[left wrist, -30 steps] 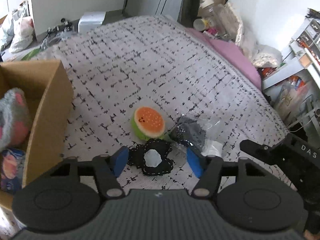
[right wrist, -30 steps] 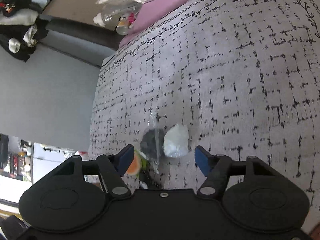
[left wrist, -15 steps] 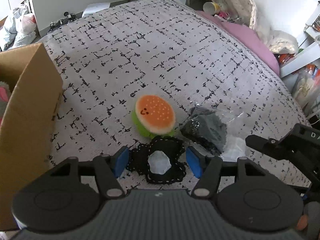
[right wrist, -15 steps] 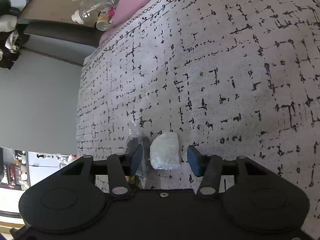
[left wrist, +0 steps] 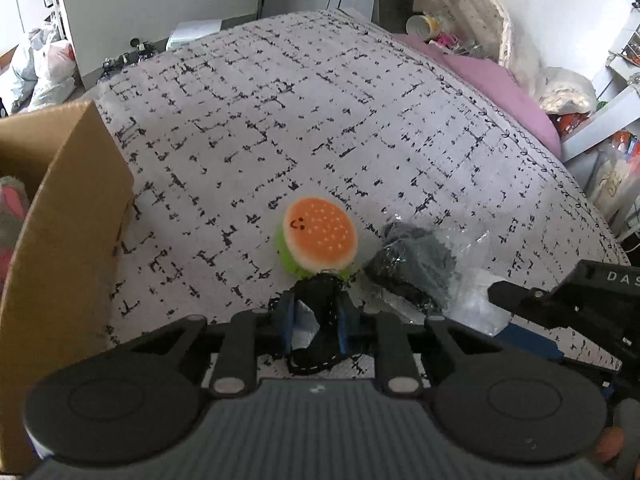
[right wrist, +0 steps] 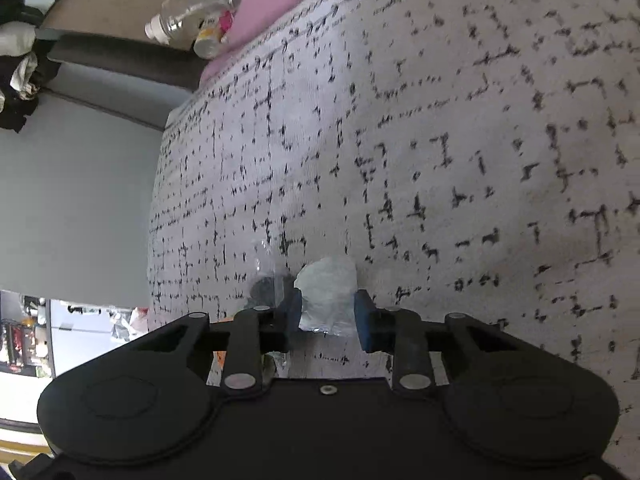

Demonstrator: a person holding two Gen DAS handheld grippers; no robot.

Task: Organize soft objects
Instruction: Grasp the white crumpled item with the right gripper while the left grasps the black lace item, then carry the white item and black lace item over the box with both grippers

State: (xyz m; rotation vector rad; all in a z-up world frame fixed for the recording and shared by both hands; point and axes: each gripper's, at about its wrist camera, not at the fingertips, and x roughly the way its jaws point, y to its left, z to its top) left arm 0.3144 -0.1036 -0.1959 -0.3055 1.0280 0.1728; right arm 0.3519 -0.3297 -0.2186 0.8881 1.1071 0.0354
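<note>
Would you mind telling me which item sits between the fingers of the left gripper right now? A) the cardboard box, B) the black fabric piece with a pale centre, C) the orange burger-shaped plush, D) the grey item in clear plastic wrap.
B: in the left wrist view the left gripper is closing on the black fabric piece, while the burger plush lies beyond its fingertips.

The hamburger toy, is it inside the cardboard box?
No, the hamburger toy lies on the patterned bedcover, well apart from the cardboard box at the left.
</note>
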